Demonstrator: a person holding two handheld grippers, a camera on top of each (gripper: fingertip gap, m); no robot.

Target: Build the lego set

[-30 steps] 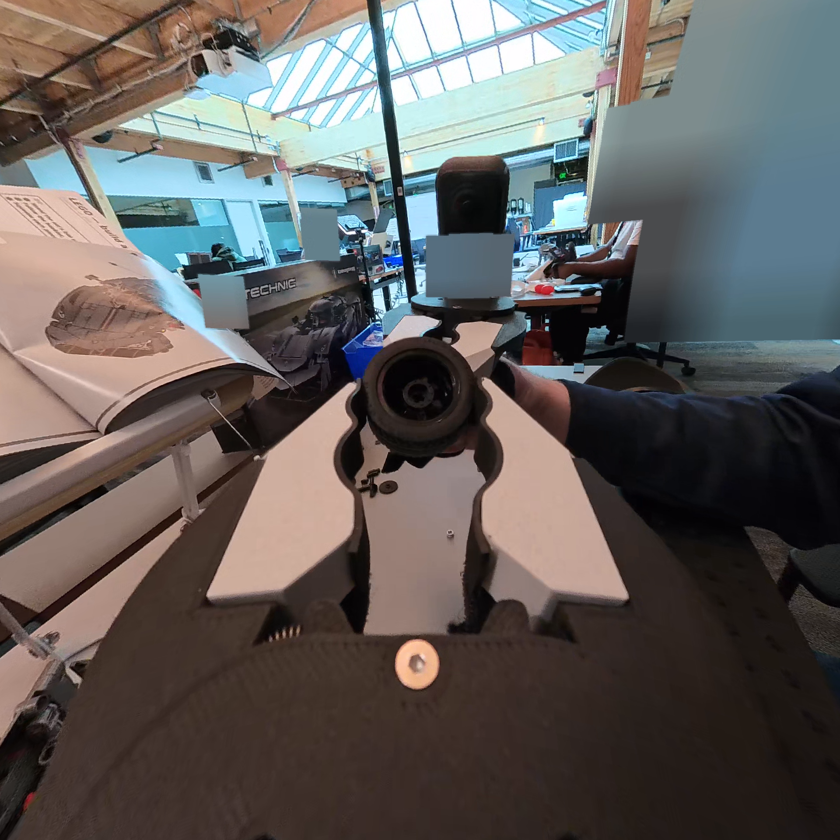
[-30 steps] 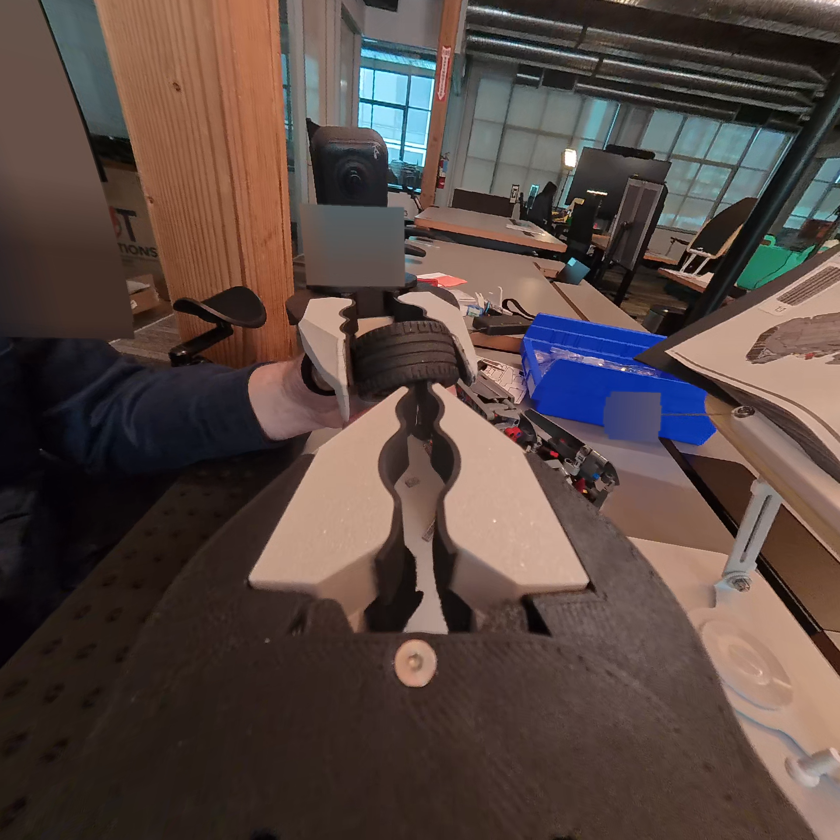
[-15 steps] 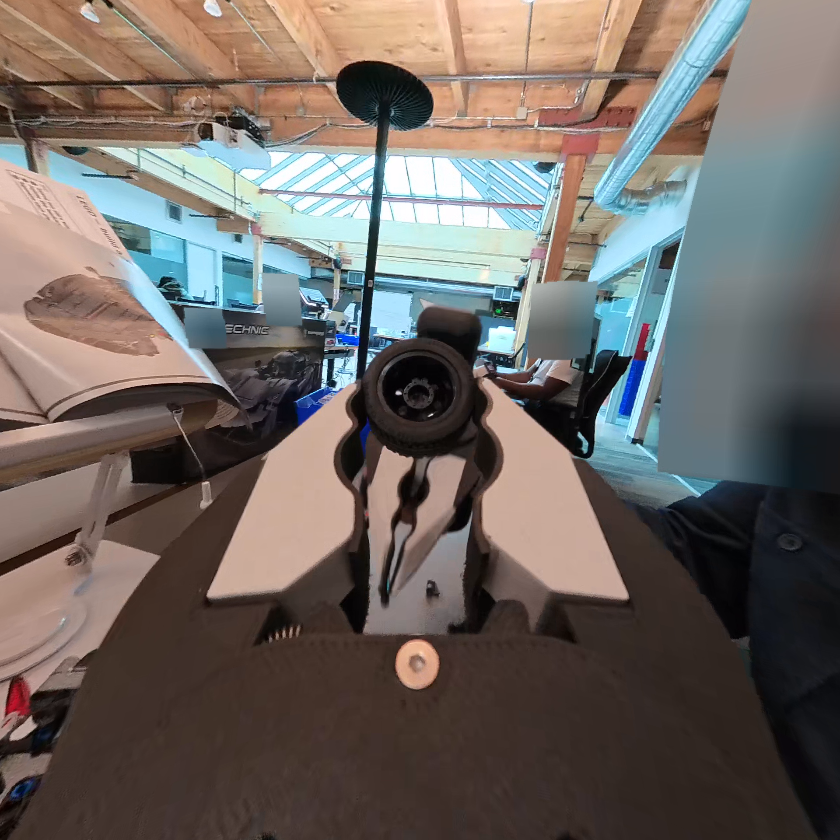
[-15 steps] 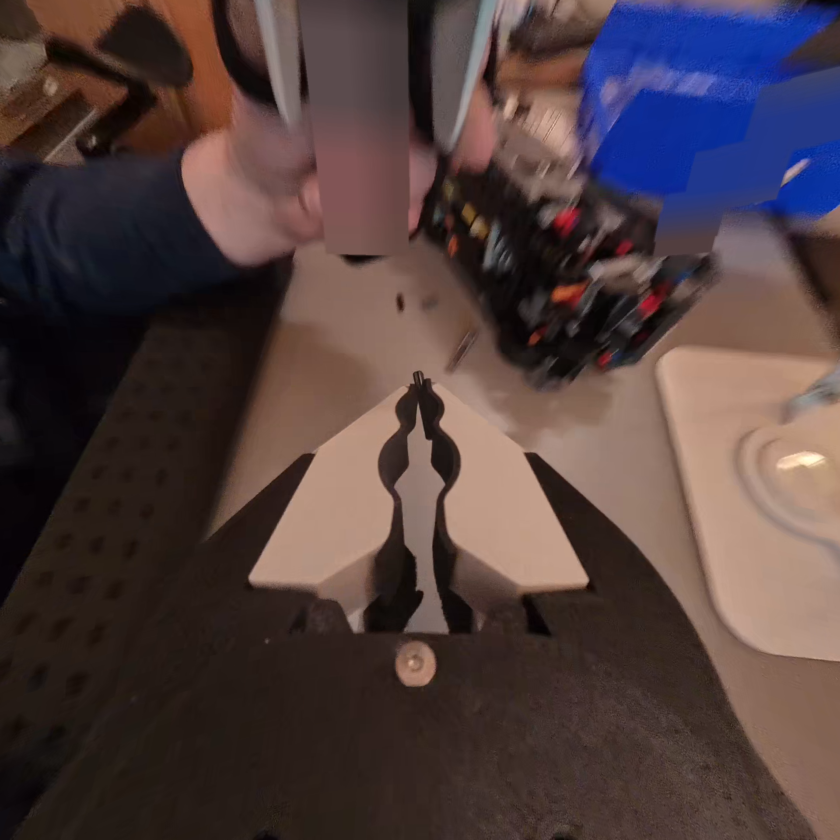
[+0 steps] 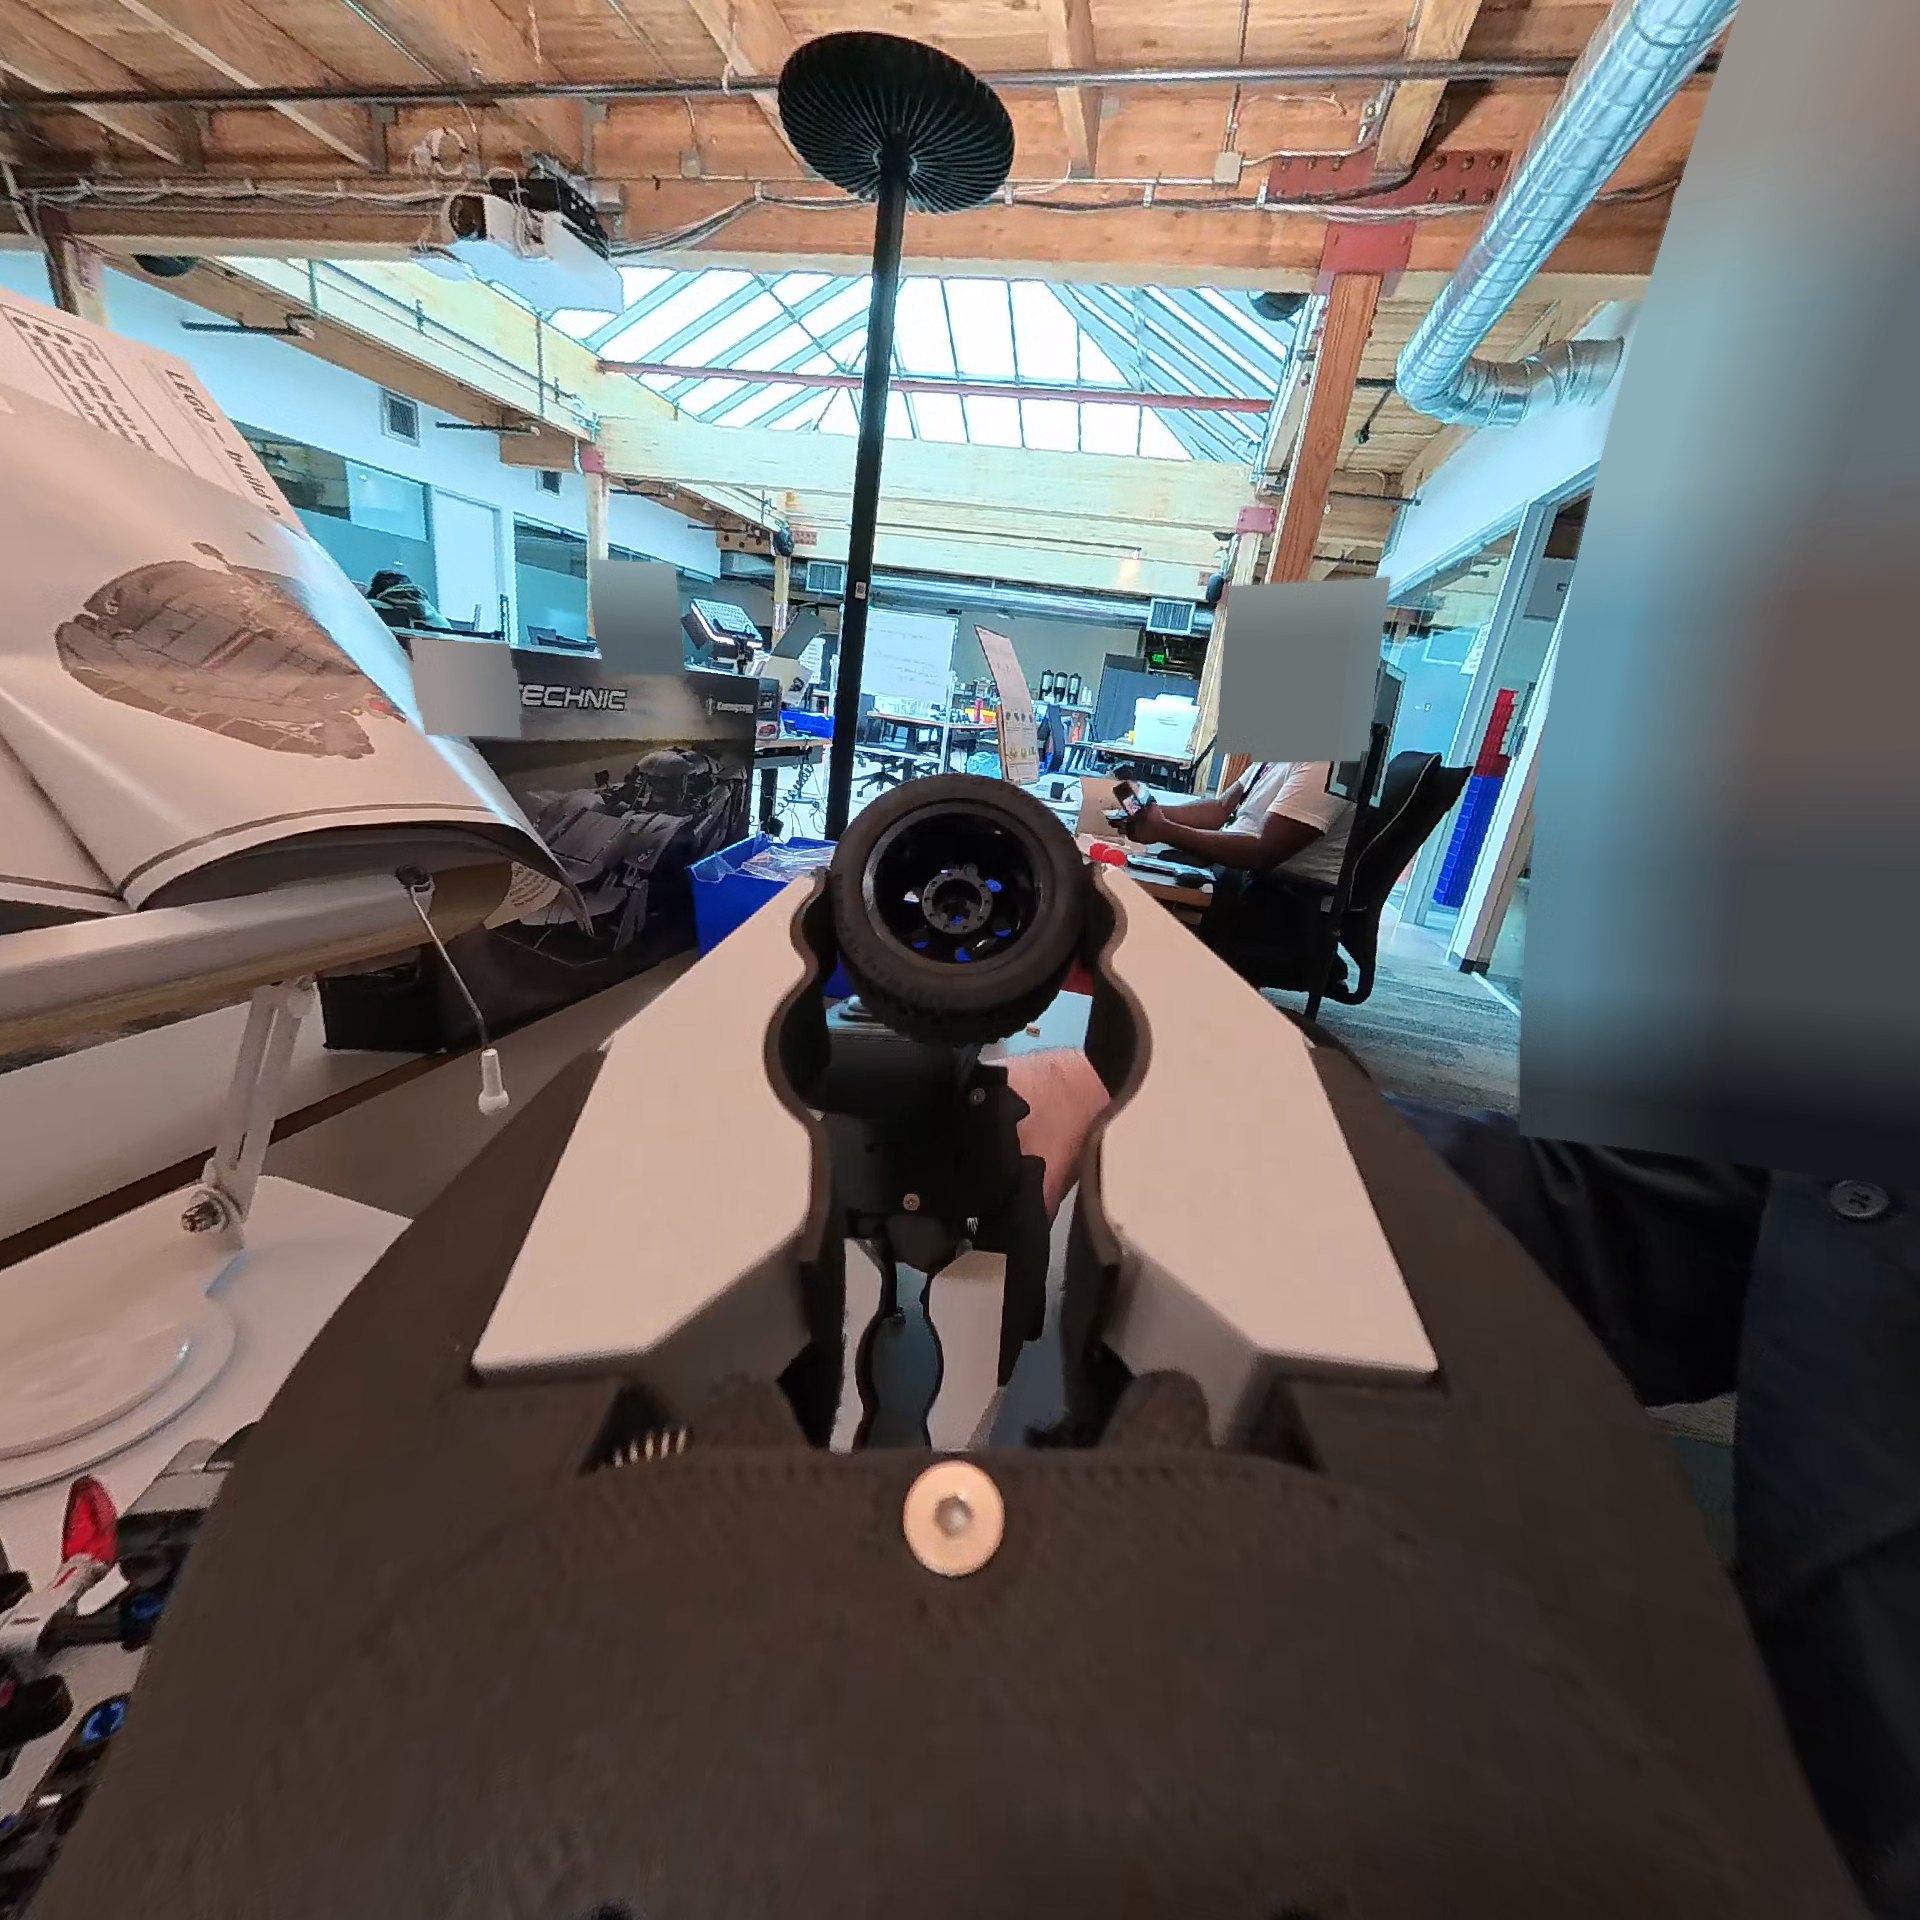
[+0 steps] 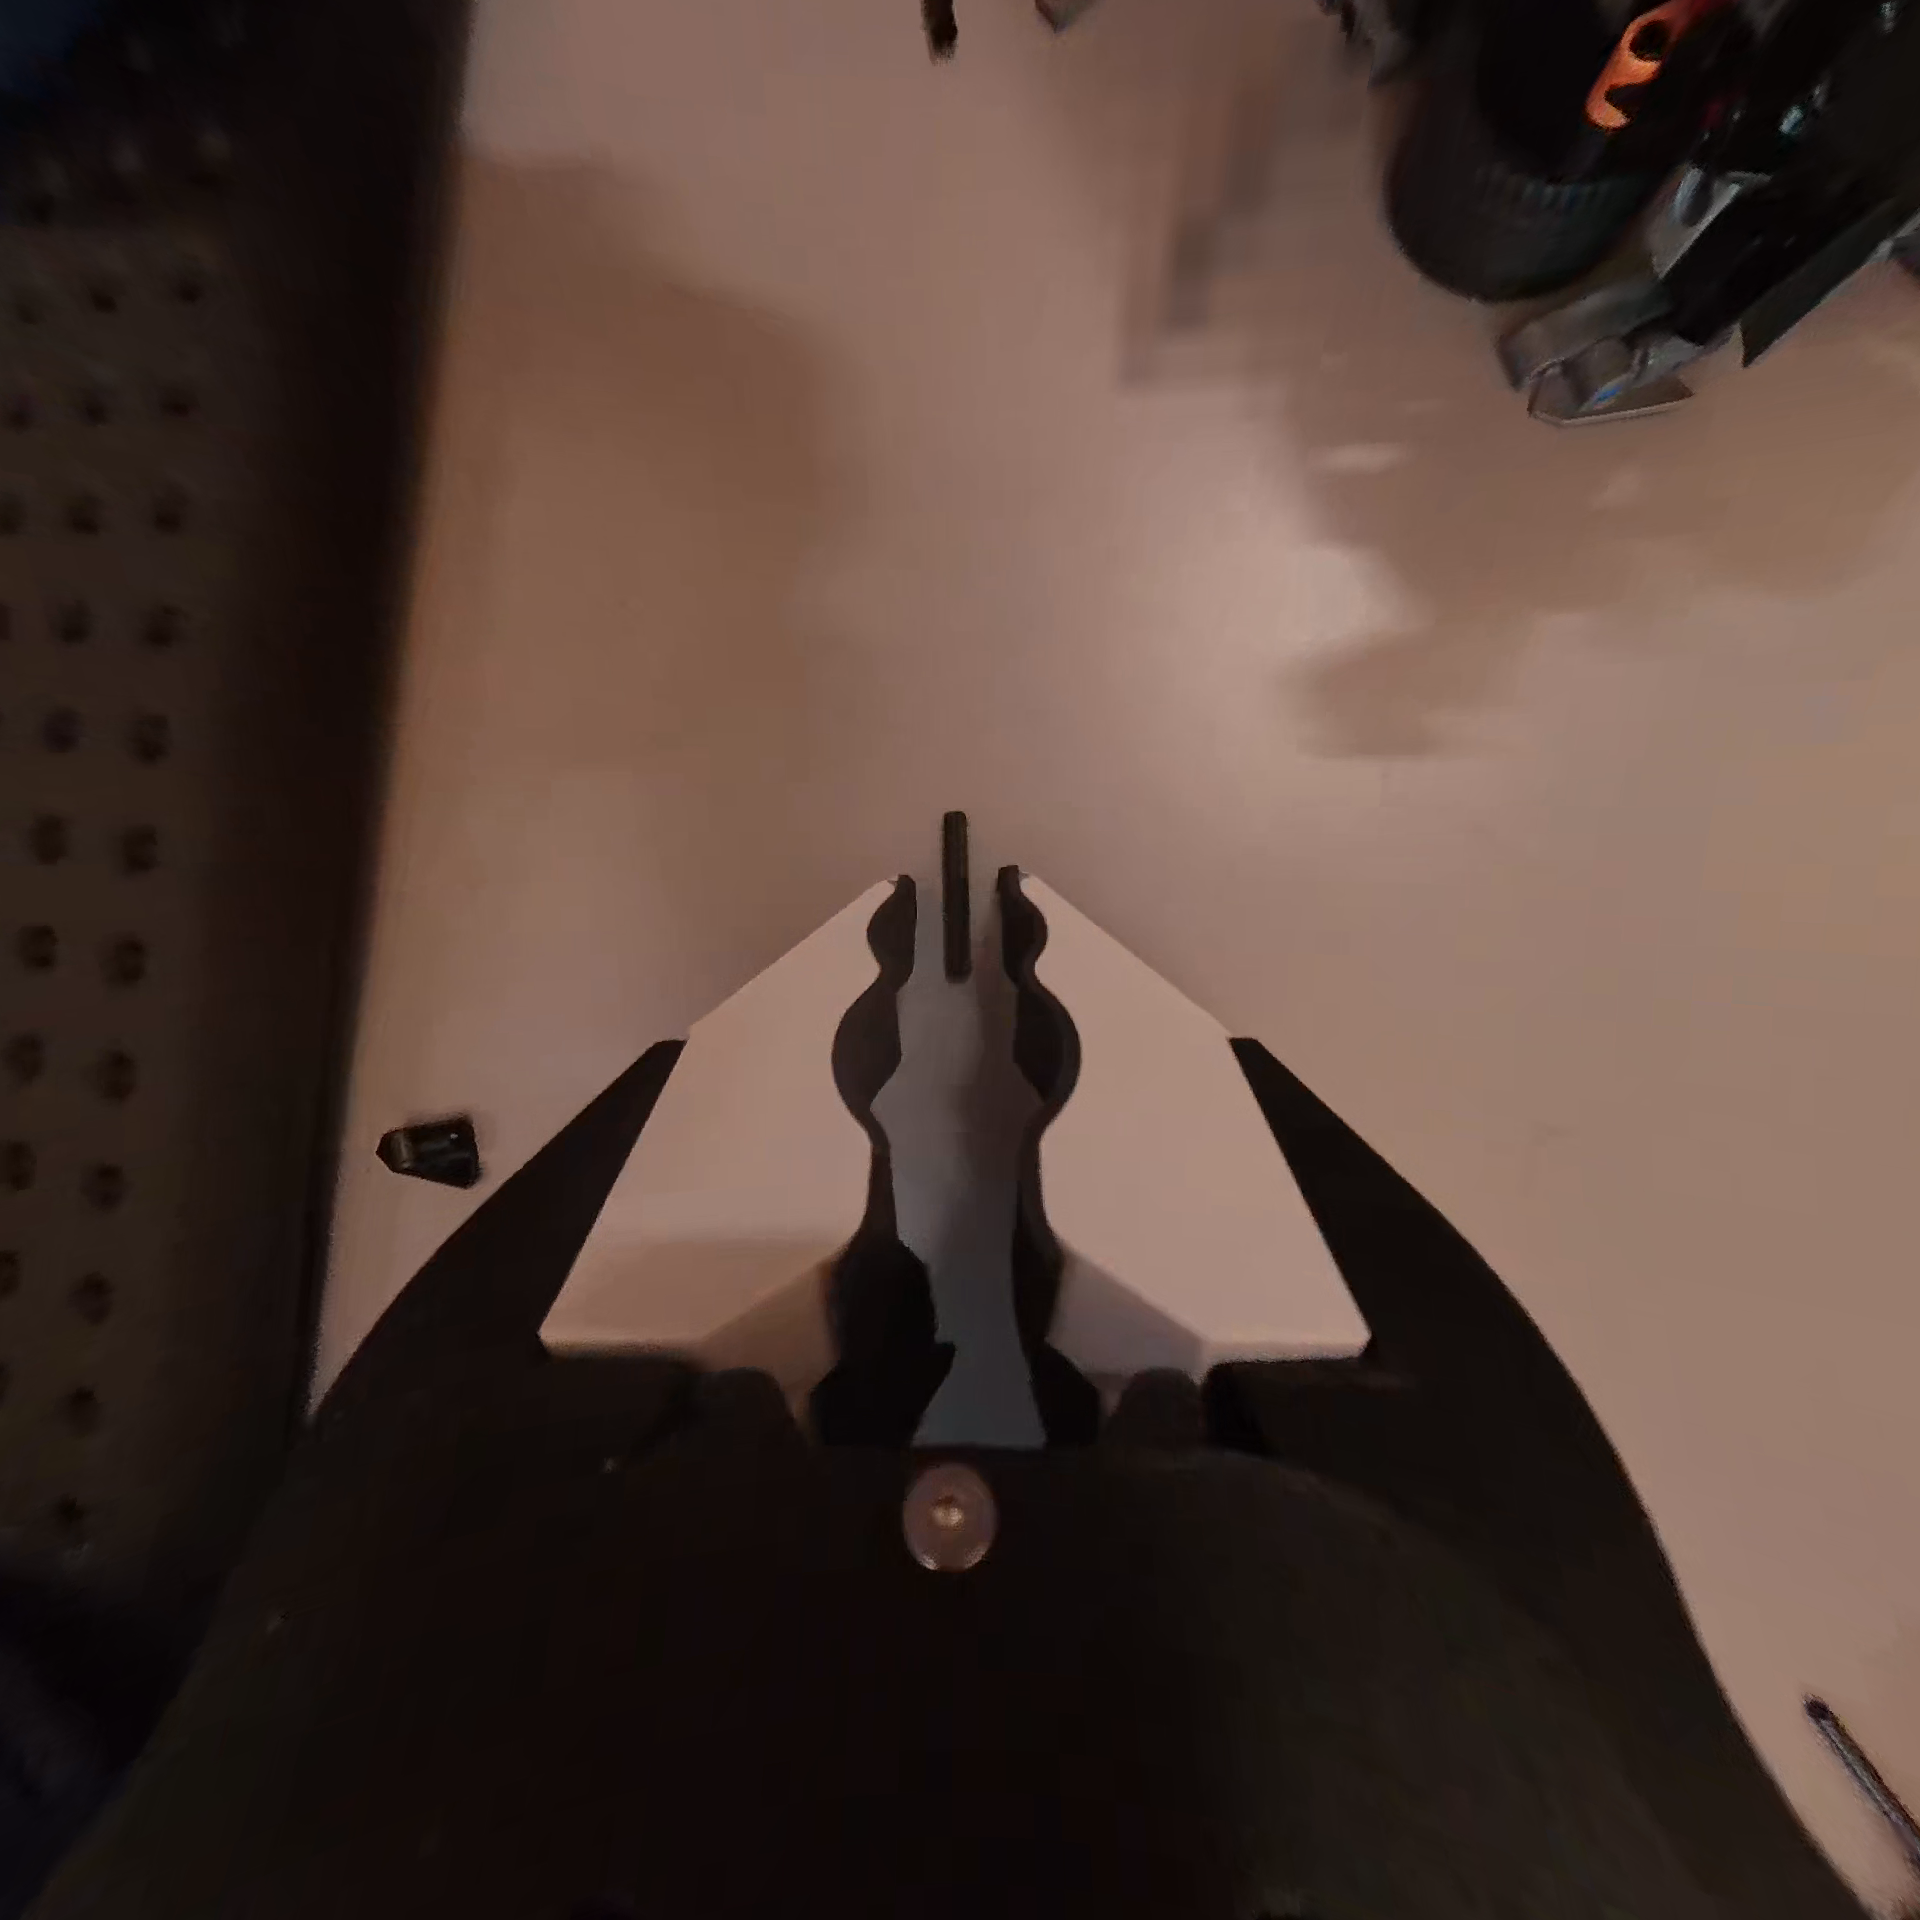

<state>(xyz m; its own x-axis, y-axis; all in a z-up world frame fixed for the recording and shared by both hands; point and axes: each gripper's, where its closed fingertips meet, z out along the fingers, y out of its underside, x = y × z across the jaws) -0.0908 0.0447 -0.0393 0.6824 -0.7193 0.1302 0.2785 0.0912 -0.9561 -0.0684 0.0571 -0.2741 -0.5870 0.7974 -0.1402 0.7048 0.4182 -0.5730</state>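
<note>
My left gripper (image 5: 958, 896) is shut on a black rubber-tyred wheel (image 5: 951, 992), held up in the air with its hub facing the camera. Below it, between the left fingers, my right gripper (image 5: 914, 1195) and the hand holding it (image 5: 1060, 1112) show. In the right wrist view my right gripper (image 6: 956, 883) points down at the pale tabletop (image 6: 1143, 623). Its jaws stand slightly apart. A thin black axle (image 6: 954, 935) lies between the tips, touching neither finger.
The partly built black car model (image 6: 1662, 187) sits at the upper right. A small black piece (image 6: 431, 1151) lies near the black perforated board (image 6: 156, 727). An open instruction booklet (image 5: 208, 707) on a stand, the set's box (image 5: 623, 790) and a blue bin (image 5: 748, 883) stand at the left. My hands' fingertips stand some 25 cm from each other. The small black piece (image 6: 431, 1151) lies some 11 cm from my right tips, 25 cm from my left tips.
My right gripper left the wheel, swung down to the tabletop and opened slightly; the axle is now free between its tips. My left gripper tilted upward, still holding the wheel.
</note>
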